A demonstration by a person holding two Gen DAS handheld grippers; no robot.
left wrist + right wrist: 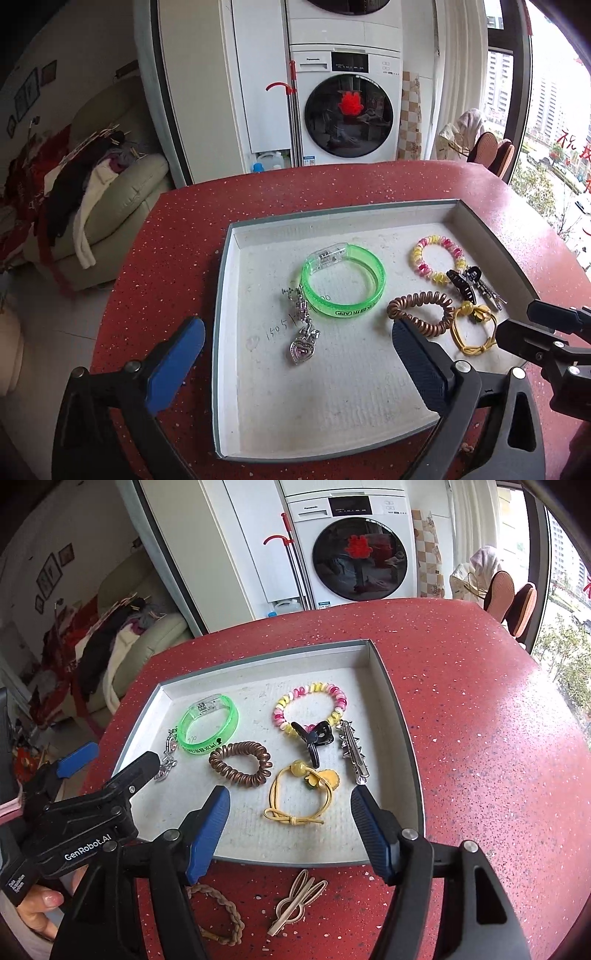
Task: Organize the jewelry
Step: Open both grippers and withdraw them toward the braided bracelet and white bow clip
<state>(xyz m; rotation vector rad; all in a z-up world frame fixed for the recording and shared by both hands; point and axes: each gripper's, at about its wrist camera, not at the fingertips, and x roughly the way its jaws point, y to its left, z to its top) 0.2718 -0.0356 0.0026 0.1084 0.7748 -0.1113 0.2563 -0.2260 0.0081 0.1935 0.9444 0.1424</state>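
Observation:
A shallow grey tray on the red table holds a green bangle, a silver heart pendant, a copper spiral tie, a pink-yellow spiral tie, a black claw clip, a silver clip and a yellow hair tie. My left gripper is open above the tray, near the pendant. My right gripper is open above the yellow tie.
A braided bracelet and a beige clip lie on the red table in front of the tray. A washing machine and a sofa with clothes stand beyond the table. A window is at the right.

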